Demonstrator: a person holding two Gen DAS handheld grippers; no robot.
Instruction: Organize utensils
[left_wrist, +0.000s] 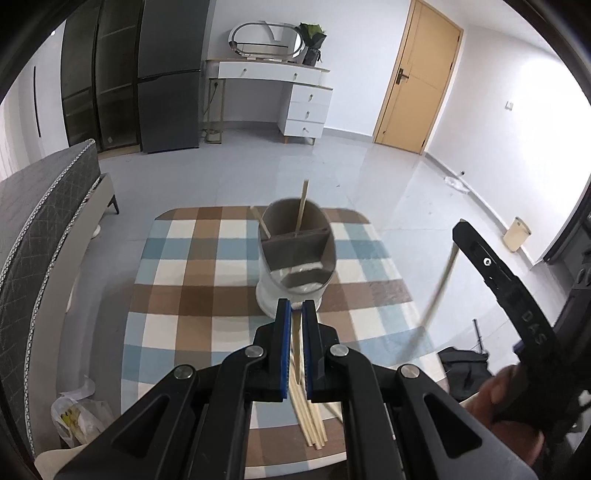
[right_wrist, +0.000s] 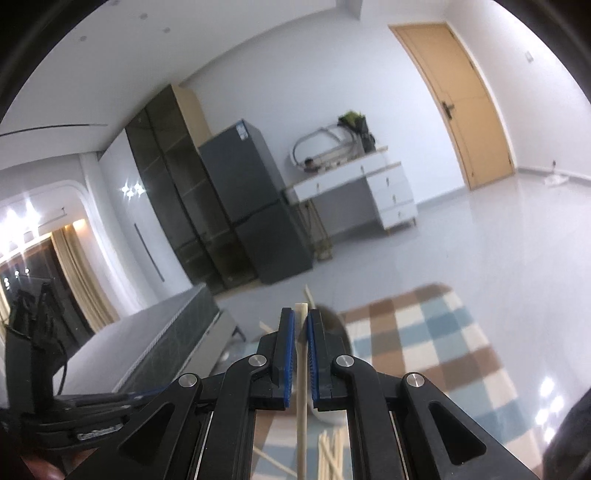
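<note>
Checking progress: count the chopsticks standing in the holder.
2: a chopstick leaning at the left rear rim of the holder, another chopstick upright by the divider. Others may hide inside.

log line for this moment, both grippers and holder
left gripper: shut on chopstick | right gripper: shut on chopstick | holder: two chopsticks

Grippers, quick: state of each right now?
Left gripper: shut on a chopstick.
Right gripper: shut on a chopstick.

Holder (right_wrist: 334, 325) blurred, perhaps half hidden.
</note>
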